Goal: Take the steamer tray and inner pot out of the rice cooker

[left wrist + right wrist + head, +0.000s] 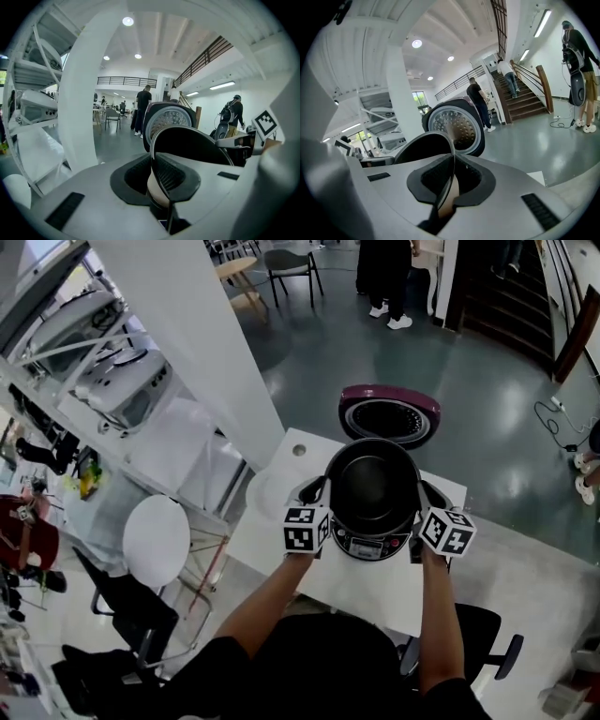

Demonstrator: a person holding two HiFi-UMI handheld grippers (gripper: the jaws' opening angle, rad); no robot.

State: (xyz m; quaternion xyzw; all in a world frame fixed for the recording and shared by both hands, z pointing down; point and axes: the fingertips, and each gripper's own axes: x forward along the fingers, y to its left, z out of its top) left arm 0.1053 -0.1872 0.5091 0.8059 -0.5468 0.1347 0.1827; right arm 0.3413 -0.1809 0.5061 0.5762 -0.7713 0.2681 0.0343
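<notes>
Pot (373, 486): black, round, held level over the cooker (370, 545) between two tools; its outer wall and base are hidden from the head view, so whether it is clear of the cooker's mouth cannot be told. Left tool (323, 491): jaws nearly together, pinching the pot's left rim, which its own view shows edge-on as a thin dark line between the pads (176, 176). Right tool (427, 495): jaws nearly together, pinching the right rim in the same way (447, 187). In both gripper views the tool body cuts off the lower pot. Cooker: on a white counter (375, 592), mostly covered by the pot; only the front control panel shows, its print too small to read. Lid (389, 416): open behind the pot, maroon outside, perforated metal plate inside. Marker cubes (306, 527): black-and-white square patterns, no letters. The person's forearms show; the body is cut off at the frame's bottom.
</notes>
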